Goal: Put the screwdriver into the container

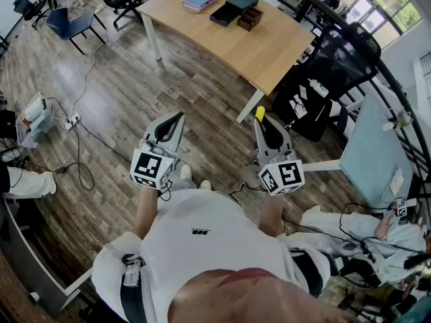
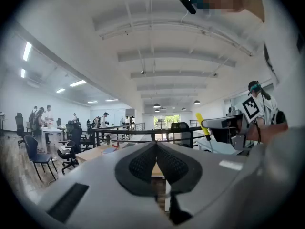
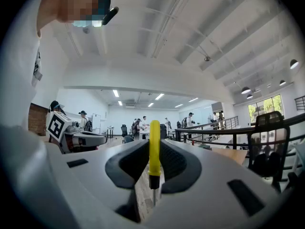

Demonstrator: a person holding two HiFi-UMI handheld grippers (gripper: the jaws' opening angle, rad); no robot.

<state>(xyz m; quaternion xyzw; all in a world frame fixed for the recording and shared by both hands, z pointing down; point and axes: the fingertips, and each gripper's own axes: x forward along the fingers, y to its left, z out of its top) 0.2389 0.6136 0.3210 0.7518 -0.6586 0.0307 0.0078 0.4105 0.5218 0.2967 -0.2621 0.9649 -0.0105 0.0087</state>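
My right gripper (image 1: 264, 122) is shut on the screwdriver (image 3: 154, 144), held at chest height over the wooden floor. Its yellow handle (image 1: 260, 114) pokes out past the fingertips, and the black collar and metal shaft point back between the pads (image 3: 174, 163). My left gripper (image 1: 176, 118), level with it to the left, is shut with nothing between its pads (image 2: 142, 165). Dark open containers (image 1: 234, 9) stand on the light wooden table (image 1: 269, 52) well ahead of both grippers. In the left gripper view the right gripper (image 2: 228, 128) and the screwdriver (image 2: 200, 123) show at the right.
A brown box (image 1: 250, 19) and a blue book (image 1: 199, 0) also lie on the table. A black office chair (image 1: 323, 79) stands right of it, a blue chair (image 1: 71, 24) at far left. Cables (image 1: 77, 147) run over the floor. A person sits on the floor (image 1: 377, 231) at right.
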